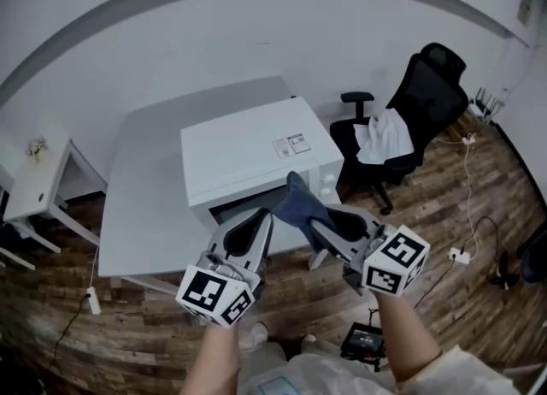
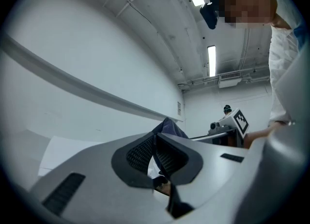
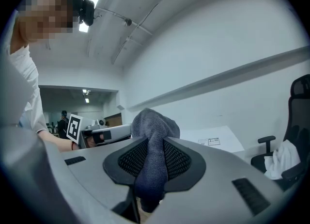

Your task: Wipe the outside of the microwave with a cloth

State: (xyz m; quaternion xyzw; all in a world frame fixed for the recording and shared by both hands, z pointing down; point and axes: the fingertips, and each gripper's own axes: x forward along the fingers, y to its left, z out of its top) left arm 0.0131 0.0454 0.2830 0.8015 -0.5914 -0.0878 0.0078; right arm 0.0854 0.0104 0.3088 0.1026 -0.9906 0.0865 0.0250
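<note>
- Side table (image 1: 38, 186): small and white, at the far left edge. It stands apart from the grey table (image 1: 141, 188), with wooden floor (image 1: 479, 188) showing between them.
- Grey table: the left part is bare up to the microwave. Its back edge runs along the wall and its front edge lies just above our grippers in the frame.
- Microwave (image 1: 248, 150): white, in the frame centre, on the right part of the table with its front edge toward us.
- Left gripper (image 1: 263, 214) (image 2: 155, 136): lower centre, jaws closed together with nothing between them, tips just left of the cloth.
- Cloth (image 1: 299, 201) (image 3: 154, 121): dark blue and bunched, in front of the microwave's front edge. We cannot tell whether it touches.
- Right gripper (image 1: 314, 224) (image 3: 150, 143): jaws clamped on the cloth, which bulges above the tips and hangs down between the pads.
- Office chair (image 1: 427, 94): black, upper right, near the microwave's right side, with a white fabric (image 1: 385, 137) draped on it.
</note>
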